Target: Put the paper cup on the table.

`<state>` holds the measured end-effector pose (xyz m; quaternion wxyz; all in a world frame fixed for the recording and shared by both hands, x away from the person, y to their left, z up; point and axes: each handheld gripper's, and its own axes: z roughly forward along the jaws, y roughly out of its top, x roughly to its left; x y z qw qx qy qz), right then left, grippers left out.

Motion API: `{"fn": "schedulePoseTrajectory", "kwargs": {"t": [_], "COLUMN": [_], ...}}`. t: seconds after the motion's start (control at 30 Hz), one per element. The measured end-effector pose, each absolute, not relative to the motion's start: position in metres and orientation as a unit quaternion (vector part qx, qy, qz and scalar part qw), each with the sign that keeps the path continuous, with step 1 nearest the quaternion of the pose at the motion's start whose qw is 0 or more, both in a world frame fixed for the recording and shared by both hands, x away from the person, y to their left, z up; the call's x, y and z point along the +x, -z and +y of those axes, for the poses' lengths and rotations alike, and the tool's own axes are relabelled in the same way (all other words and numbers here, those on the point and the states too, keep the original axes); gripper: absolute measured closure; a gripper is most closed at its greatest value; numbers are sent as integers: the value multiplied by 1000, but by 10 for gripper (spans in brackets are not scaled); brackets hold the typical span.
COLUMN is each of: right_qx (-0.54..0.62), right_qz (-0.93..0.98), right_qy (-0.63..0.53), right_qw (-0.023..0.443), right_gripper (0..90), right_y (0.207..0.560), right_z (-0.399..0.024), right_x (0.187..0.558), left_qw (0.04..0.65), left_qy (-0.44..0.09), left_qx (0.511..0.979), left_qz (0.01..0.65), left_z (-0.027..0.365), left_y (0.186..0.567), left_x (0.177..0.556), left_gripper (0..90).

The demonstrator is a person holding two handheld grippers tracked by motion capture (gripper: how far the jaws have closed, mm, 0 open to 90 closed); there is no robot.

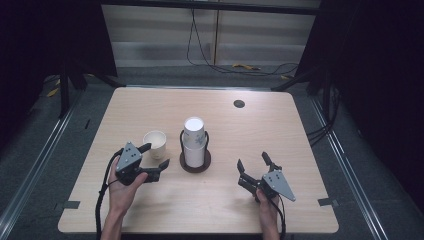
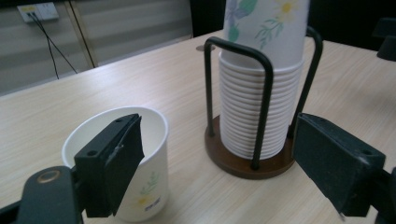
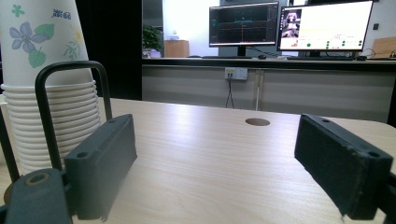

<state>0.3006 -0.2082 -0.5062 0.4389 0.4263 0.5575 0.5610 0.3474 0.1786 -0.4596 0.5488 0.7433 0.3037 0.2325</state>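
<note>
A single white paper cup (image 1: 155, 143) (image 2: 122, 164) with a flower print stands upright on the table, left of a stack of paper cups (image 1: 194, 142) (image 2: 261, 74) (image 3: 46, 93) held upside down in a black wire holder on a round brown base (image 1: 195, 164) (image 2: 233, 161). My left gripper (image 1: 154, 156) (image 2: 219, 163) is open beside the single cup, one jaw close against the cup's near wall, the other jaw toward the holder. My right gripper (image 1: 253, 162) (image 3: 229, 163) is open to the right of the holder, with nothing between its jaws.
The wooden table (image 1: 250, 130) has a round cable hole (image 1: 239, 104) (image 3: 257, 122) at the back. Monitors (image 3: 289, 25) stand beyond the table's far side in the right gripper view. Dark floor and cables (image 1: 210, 60) surround the table.
</note>
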Motion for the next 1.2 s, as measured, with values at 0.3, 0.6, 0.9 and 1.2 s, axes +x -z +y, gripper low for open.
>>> {"fn": "schedulePoseTrajectory", "kwargs": {"t": [0.3, 0.6, 0.9, 1.2], "right_qx": [425, 426, 427, 431], "right_qz": [558, 559, 560, 563], "right_qy": [-561, -559, -557, -554], "right_qw": [439, 440, 440, 437], "right_gripper": [121, 124, 125, 125], "right_y": [506, 506, 506, 506], "right_z": [-208, -208, -208, -207], "right_x": [301, 301, 301, 302], "left_qw": [559, 555, 581, 594], "left_qy": [-216, -243, -268, -311], "left_qx": [734, 727, 694, 662], "left_qz": [320, 322, 330, 335], "left_z": [172, 168, 172, 174], "left_y": [484, 500, 509, 511], "left_x": [336, 326, 314, 305], "left_gripper": [161, 161, 159, 160]}}
